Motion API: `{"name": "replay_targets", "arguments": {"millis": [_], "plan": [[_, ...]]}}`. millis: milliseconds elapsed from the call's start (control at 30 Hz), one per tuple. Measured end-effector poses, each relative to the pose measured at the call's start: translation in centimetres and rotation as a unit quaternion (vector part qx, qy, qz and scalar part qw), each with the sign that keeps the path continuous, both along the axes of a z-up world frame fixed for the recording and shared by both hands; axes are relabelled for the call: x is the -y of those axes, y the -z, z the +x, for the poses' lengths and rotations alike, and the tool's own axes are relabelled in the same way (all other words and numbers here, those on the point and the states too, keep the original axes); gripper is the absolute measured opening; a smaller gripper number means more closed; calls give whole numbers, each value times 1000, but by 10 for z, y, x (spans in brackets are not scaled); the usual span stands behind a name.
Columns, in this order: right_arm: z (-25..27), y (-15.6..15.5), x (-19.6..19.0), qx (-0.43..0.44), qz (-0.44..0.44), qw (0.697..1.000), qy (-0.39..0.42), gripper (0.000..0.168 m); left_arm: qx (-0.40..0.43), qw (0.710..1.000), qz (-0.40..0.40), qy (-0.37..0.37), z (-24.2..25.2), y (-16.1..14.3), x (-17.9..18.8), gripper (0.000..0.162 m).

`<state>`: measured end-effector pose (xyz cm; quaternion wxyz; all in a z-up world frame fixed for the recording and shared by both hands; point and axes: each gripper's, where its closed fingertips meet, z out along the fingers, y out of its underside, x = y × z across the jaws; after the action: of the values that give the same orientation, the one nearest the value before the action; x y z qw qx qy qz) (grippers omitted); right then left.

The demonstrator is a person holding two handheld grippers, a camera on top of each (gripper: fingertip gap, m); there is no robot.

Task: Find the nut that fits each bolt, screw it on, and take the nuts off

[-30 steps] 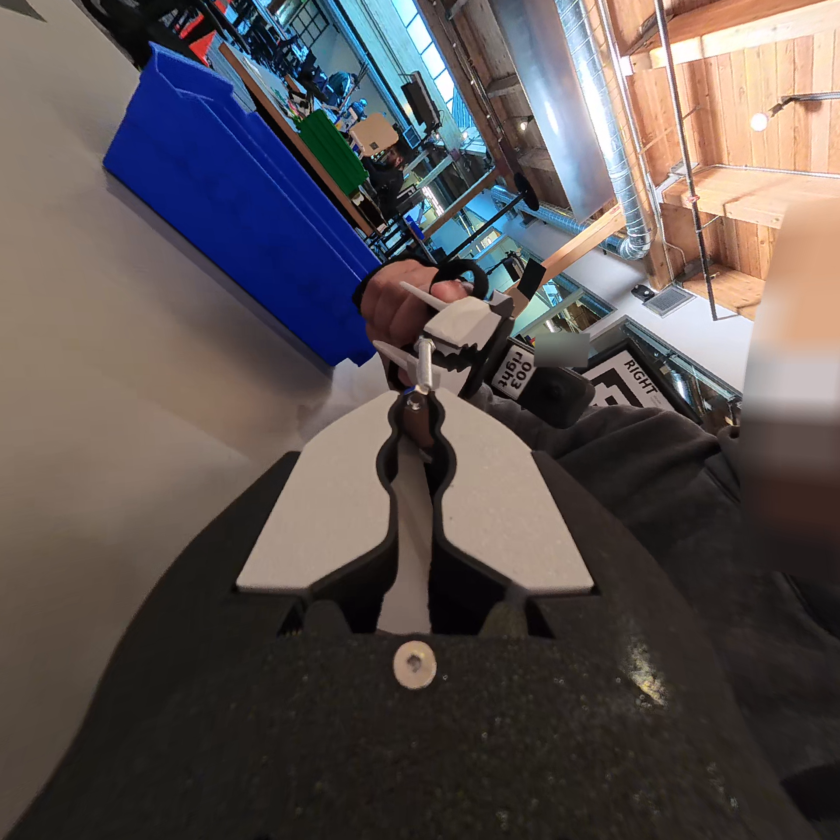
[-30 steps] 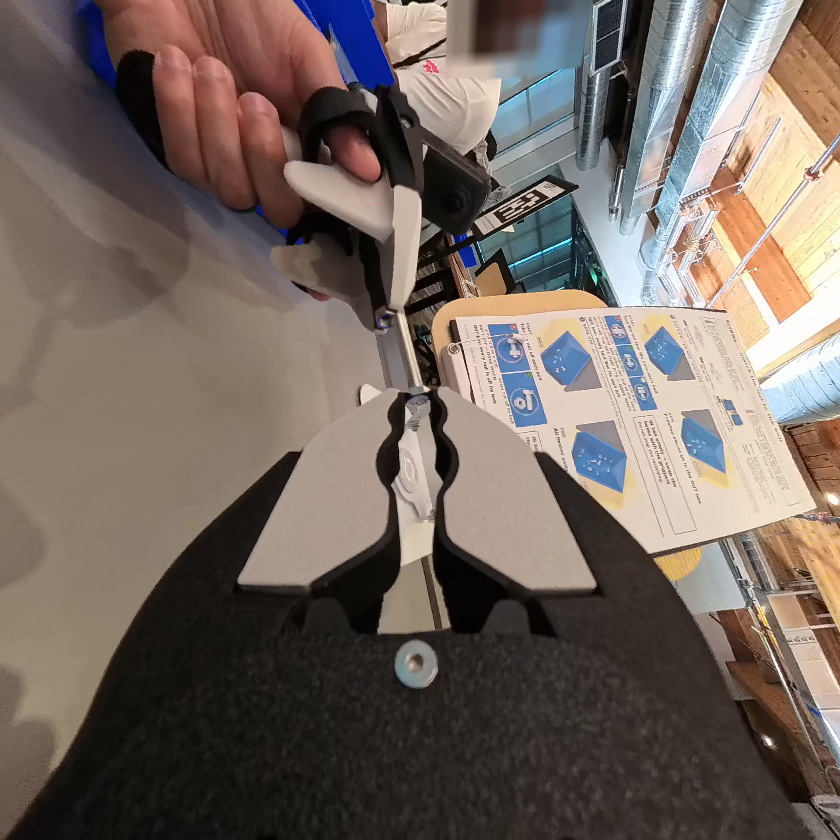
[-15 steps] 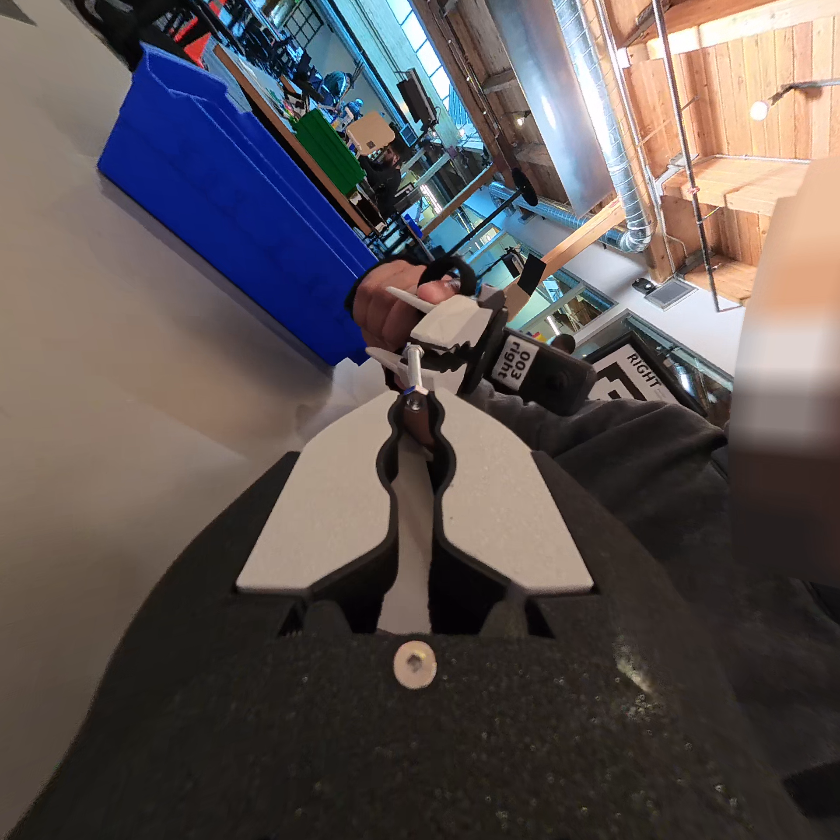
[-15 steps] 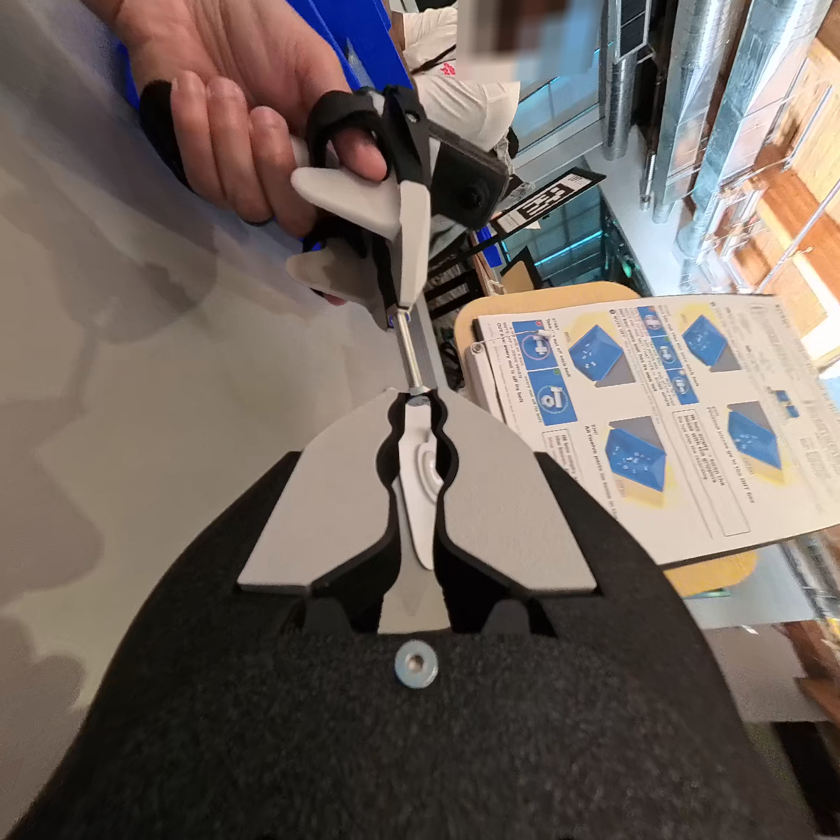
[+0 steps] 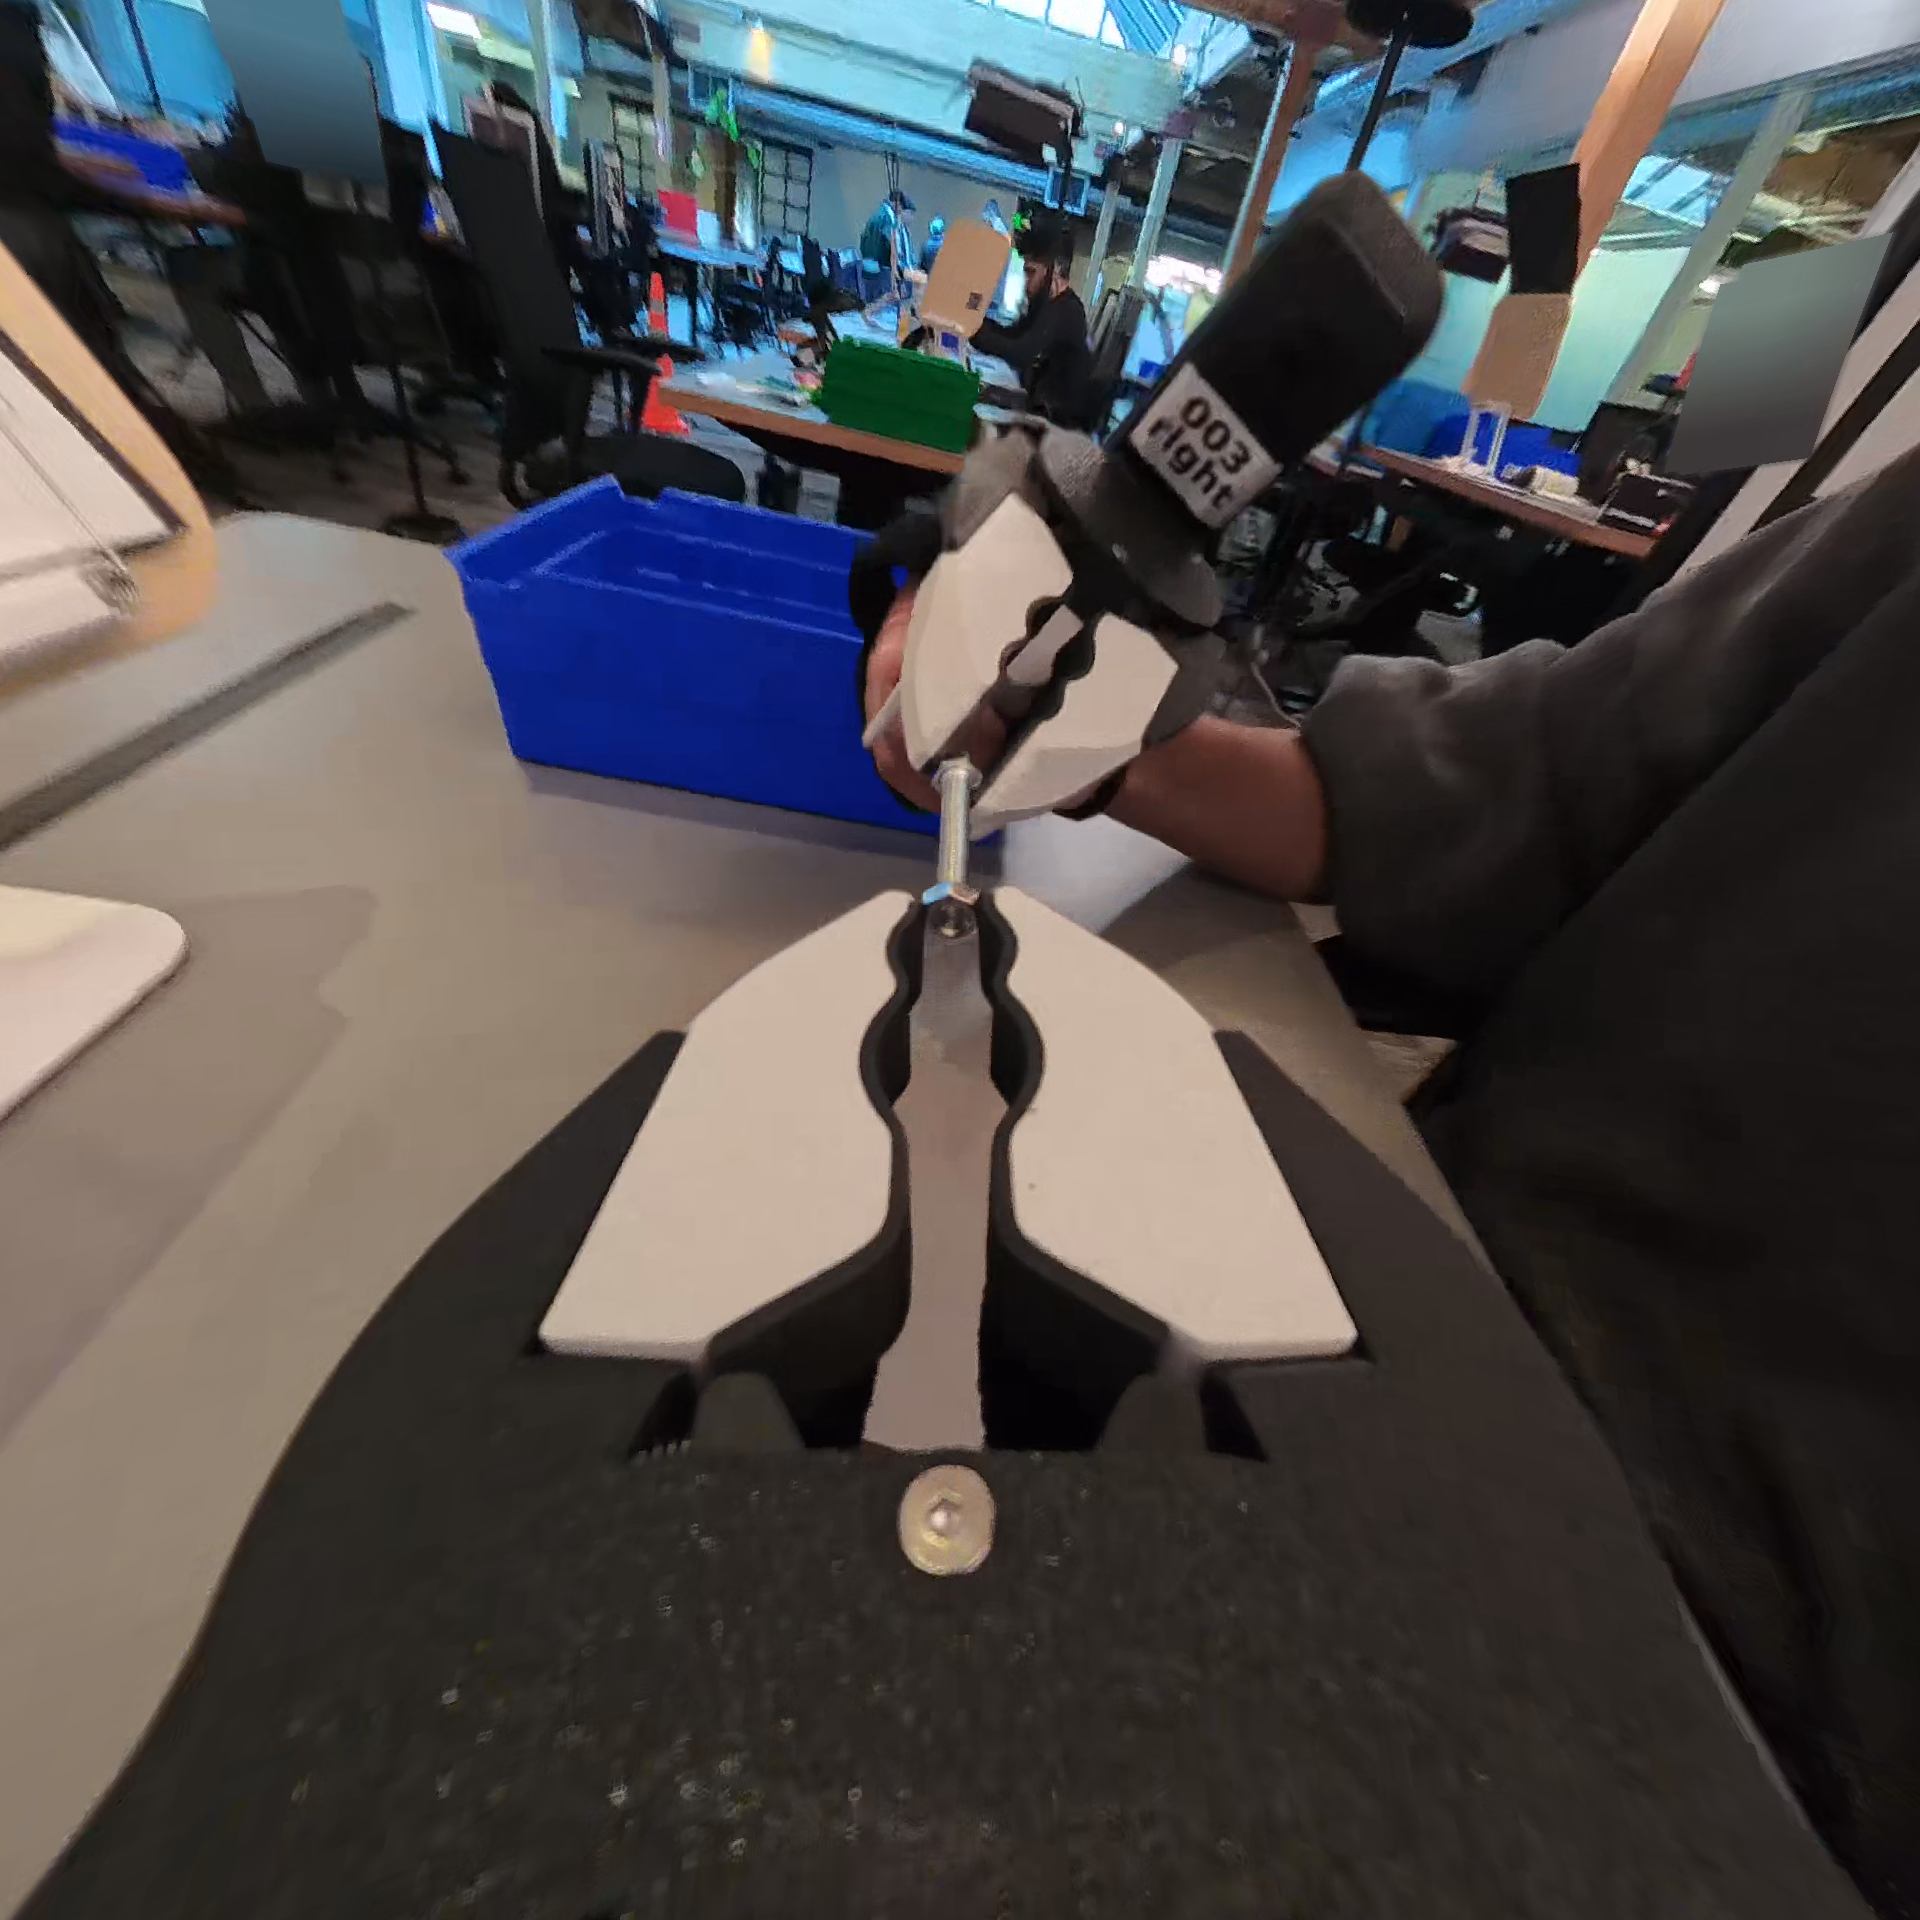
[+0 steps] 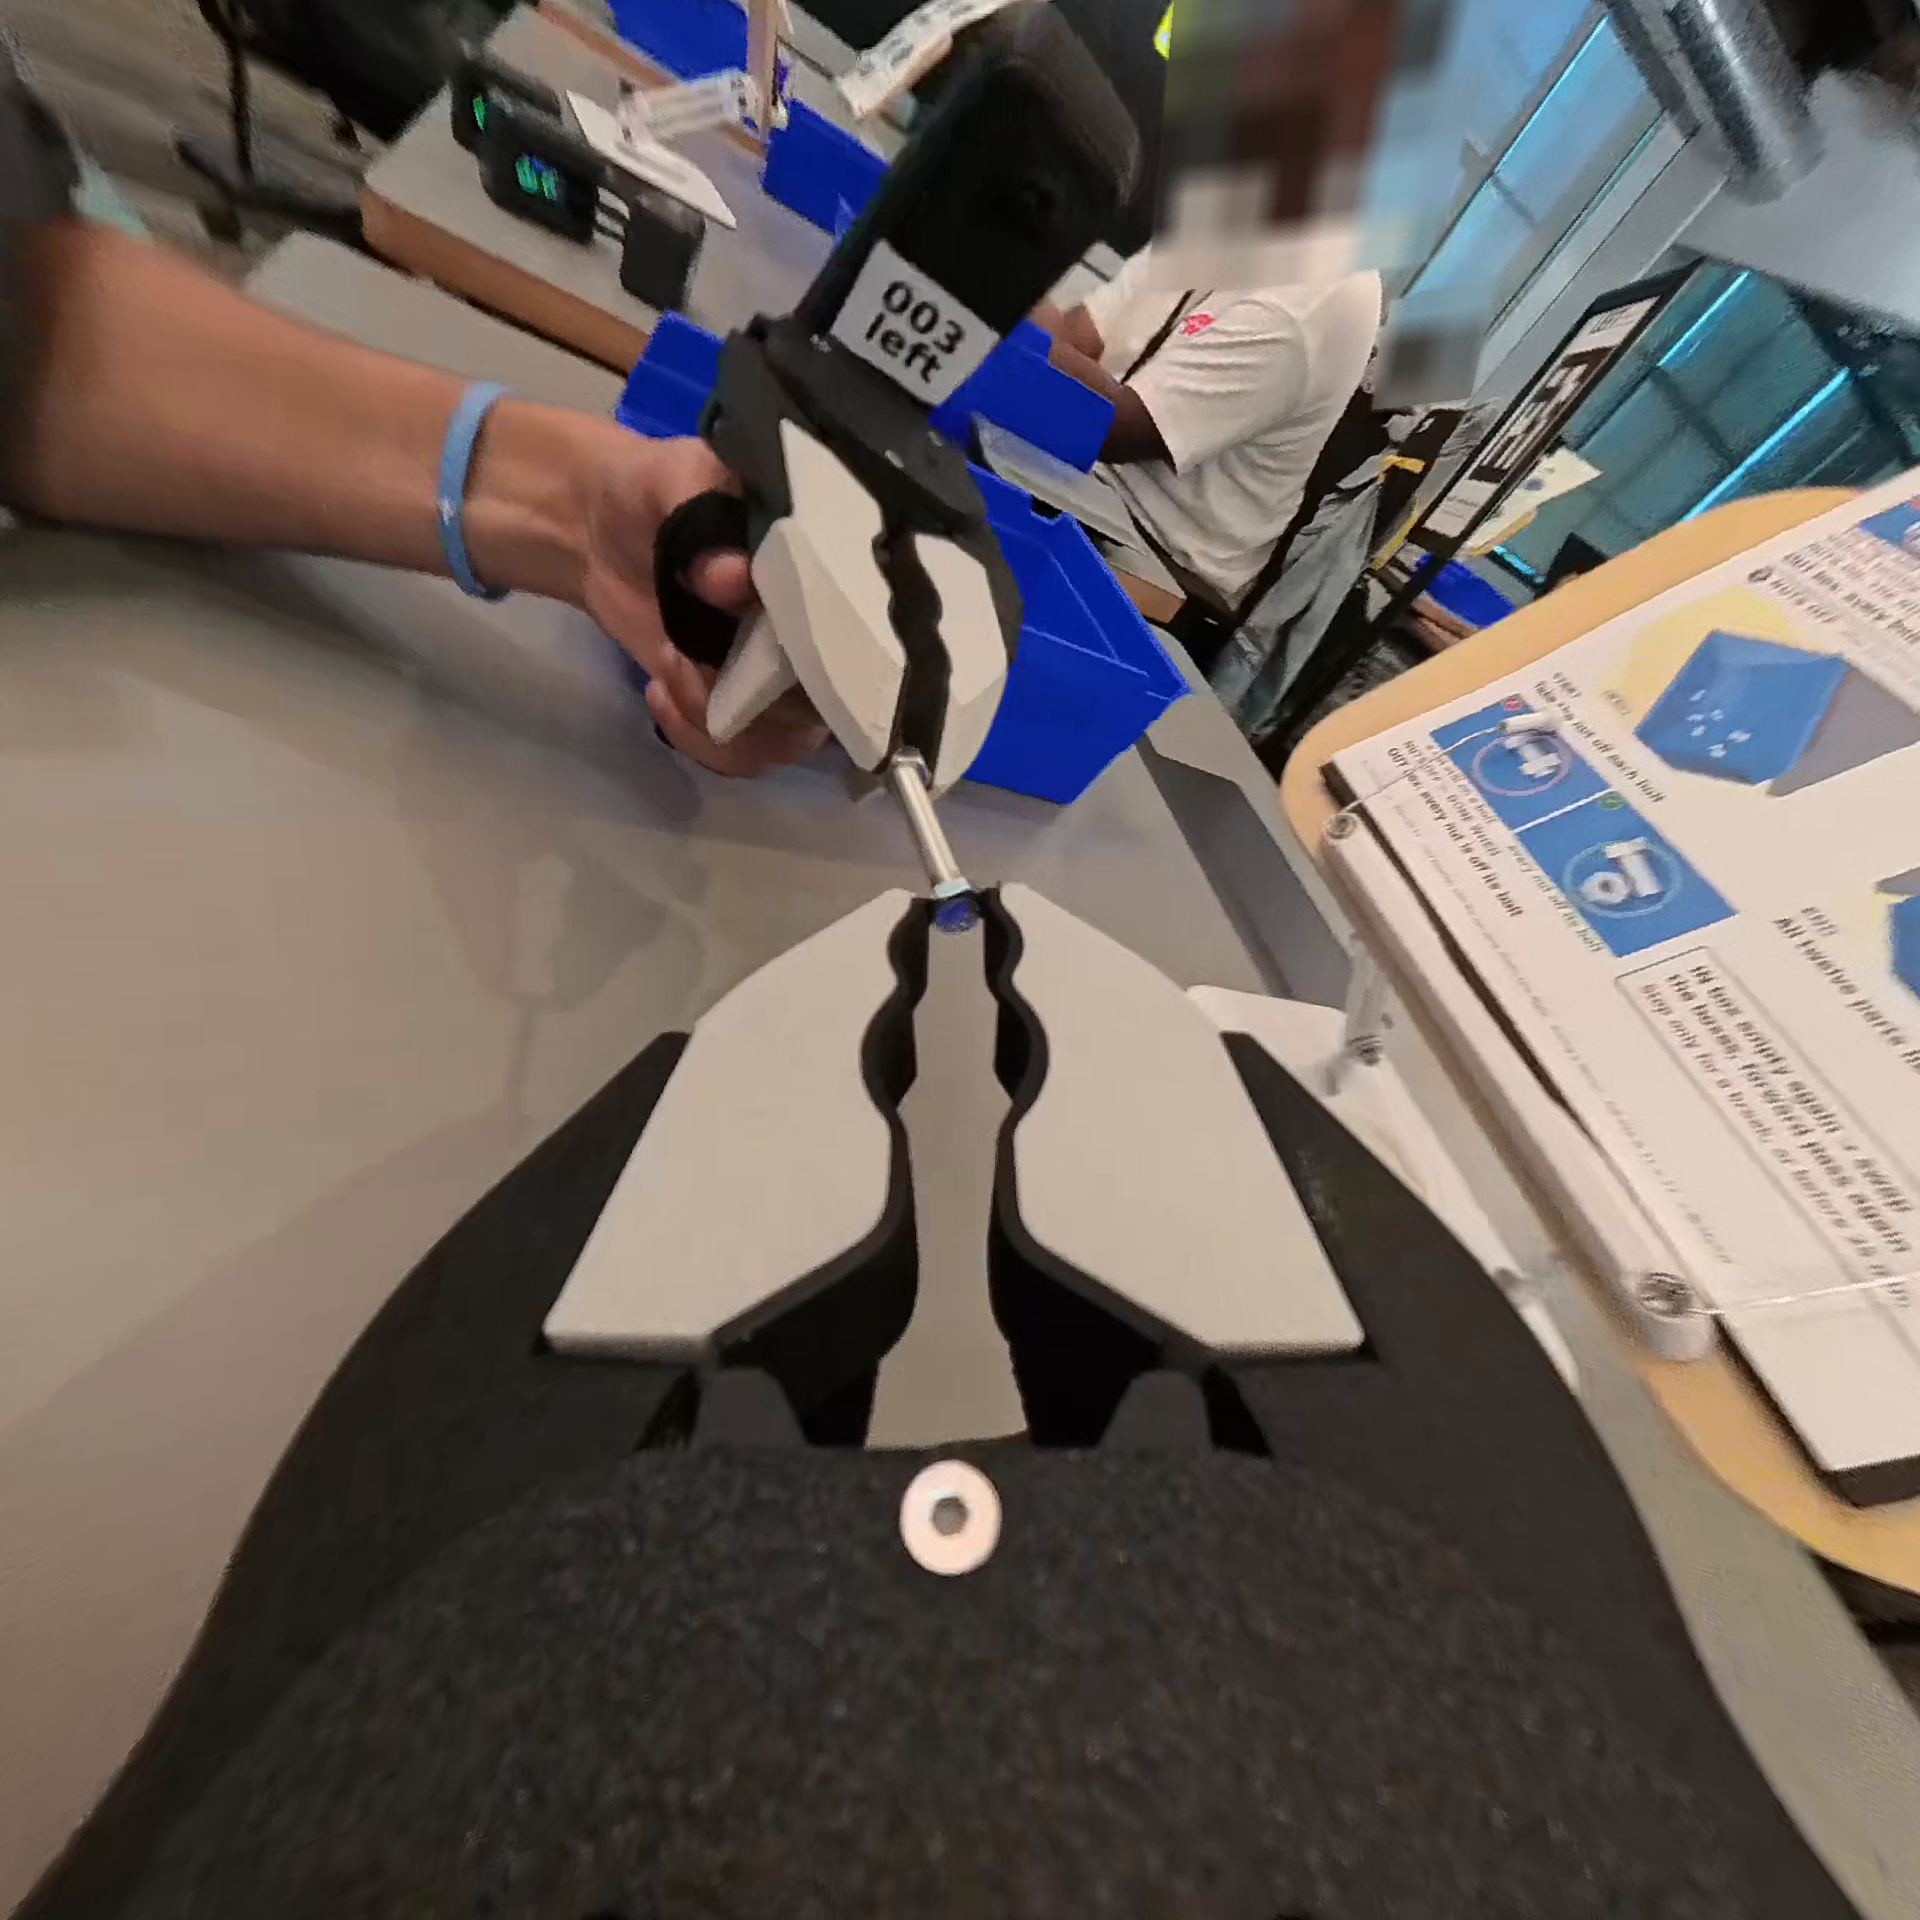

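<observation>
Left wrist view: our left gripper [image 5: 953,914] pinches the bolt's [image 5: 953,821] hex head, right gripper [image 6: 954,914] clamps the blue-cored nut [image 6: 953,910]; glossy blue bin [image 5: 665,623] centre-frame, contents hidden.

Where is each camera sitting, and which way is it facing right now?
Left wrist view: on the left gripper, facing across the grey table toward the right gripper and blue bin; shows the right hand and dark sleeve.
Right wrist view: on the right gripper, facing the left gripper, instruction sheet beside it; shows the left hand and wristband.
Shared: the bolt clamped between both grippers, its nut in the right one, the blue bin, the grey table.
</observation>
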<state>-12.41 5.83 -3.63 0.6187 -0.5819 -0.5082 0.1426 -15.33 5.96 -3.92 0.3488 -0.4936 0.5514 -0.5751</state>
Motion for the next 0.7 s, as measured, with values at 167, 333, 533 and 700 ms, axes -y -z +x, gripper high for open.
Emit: {"name": "replay_targets", "arguments": {"millis": [167,333,533,700], "plan": [[0,-5,2,-65,-71,995,-33,10,41,995,91,-28,0,-9,5,10],[0,-5,4,-117,-156,978,-70,10,48,969,230,-70,1,-11,7,10],[0,-2,5,-177,-270,940,-115,10,26,912,392,-117,2,-5,6,10],[-1,-8,11,-228,-334,899,-166,10,55,903,409,-120,1,-16,15,10]]}}
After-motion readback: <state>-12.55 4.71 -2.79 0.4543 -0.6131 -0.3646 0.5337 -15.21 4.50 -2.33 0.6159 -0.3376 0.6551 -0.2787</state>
